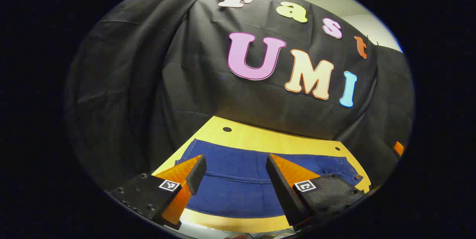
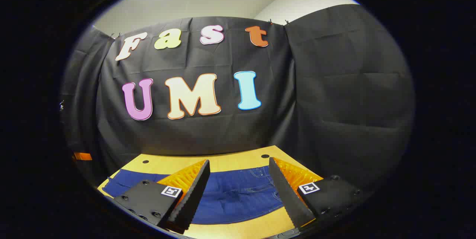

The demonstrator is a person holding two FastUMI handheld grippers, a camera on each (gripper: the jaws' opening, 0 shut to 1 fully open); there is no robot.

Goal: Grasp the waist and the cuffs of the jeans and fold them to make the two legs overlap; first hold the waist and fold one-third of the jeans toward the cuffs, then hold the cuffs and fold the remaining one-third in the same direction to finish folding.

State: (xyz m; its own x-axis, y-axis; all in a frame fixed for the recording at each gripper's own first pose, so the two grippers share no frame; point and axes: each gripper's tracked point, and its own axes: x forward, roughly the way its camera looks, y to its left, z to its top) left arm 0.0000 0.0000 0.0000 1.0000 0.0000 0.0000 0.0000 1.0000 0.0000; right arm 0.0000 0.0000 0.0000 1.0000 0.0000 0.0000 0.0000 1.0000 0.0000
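Lying beyond spread fingers: jeans.

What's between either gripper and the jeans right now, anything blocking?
Nothing visible. The jeans lie flat on the yellow table. The left gripper and the right gripper are both above the denim with fingers spread, and no other item shows between fingers and cloth.

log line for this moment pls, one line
stage: pre-grasp | jeans: flat on yellow table, unfolded | left gripper: open above jeans | right gripper: open above jeans
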